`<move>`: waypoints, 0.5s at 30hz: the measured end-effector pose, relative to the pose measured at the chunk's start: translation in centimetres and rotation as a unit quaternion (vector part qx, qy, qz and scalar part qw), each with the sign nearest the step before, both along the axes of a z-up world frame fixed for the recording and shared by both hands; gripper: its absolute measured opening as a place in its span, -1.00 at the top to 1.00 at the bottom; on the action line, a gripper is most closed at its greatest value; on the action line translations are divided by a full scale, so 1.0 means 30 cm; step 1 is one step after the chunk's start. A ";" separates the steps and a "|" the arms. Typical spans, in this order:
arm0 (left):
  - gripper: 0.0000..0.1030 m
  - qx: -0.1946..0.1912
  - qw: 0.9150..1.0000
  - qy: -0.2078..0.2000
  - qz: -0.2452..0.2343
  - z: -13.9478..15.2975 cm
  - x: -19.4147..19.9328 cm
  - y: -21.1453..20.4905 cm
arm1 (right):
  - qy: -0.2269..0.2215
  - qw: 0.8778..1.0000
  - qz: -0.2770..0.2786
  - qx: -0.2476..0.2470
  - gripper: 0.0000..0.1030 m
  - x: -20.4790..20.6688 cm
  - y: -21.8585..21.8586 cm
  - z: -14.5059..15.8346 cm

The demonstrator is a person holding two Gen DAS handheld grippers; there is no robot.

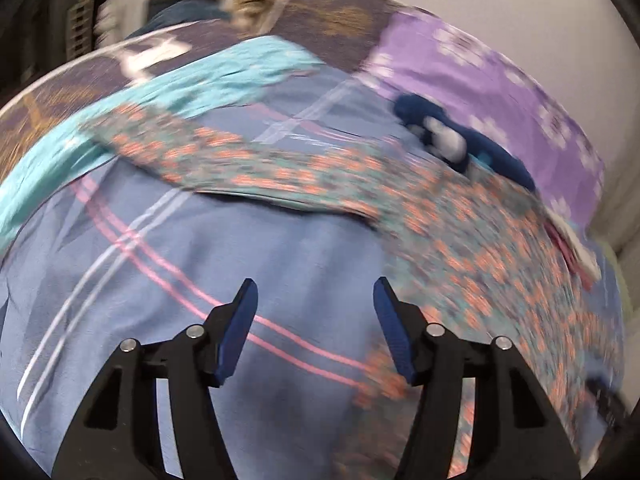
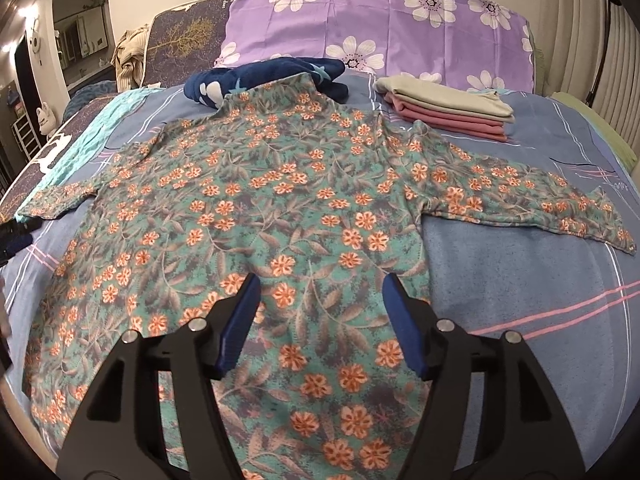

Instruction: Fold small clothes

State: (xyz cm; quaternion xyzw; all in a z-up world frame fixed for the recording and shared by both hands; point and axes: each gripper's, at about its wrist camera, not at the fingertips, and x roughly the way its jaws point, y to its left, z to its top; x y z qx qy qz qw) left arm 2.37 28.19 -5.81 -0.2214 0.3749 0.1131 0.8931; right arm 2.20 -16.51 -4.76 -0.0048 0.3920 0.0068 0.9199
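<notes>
A long-sleeved top (image 2: 256, 216) in teal with orange flowers lies spread flat on the blue bedsheet (image 2: 520, 280), both sleeves stretched out sideways. My right gripper (image 2: 318, 284) hovers over its lower body, open, with nothing between the blue pads. In the blurred left wrist view the same floral top (image 1: 480, 248) runs along the right, its sleeve (image 1: 192, 152) reaching across to the left. My left gripper (image 1: 316, 288) stands open above bare bedsheet (image 1: 200, 280) just left of the top's hem, holding nothing.
A stack of folded beige and pink clothes (image 2: 448, 110) sits behind the right sleeve. A navy garment with white shapes (image 2: 264, 76) is crumpled by the collar. A turquoise cloth (image 2: 92, 136) lies along the left edge. Purple floral pillows (image 2: 380, 20) line the headboard; a wall closes off the right.
</notes>
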 end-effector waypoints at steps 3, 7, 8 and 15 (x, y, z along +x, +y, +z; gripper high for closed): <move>-0.19 -0.060 0.995 0.004 0.076 -0.050 0.002 0.217 | 0.003 1.000 -0.011 -0.001 -0.27 0.001 -0.019 -0.001; -0.19 -0.128 0.984 -0.005 0.126 -0.106 0.030 0.405 | 0.009 1.000 -0.029 0.000 -0.28 0.007 -0.046 -0.008; -0.19 -0.136 0.981 -0.008 0.136 -0.112 0.038 0.433 | 0.011 0.999 -0.033 0.000 -0.28 0.009 -0.050 -0.012; -0.14 -0.163 0.966 -0.022 0.197 -0.160 0.133 0.626 | 0.020 0.999 -0.044 -0.011 -0.32 0.031 -0.052 -0.026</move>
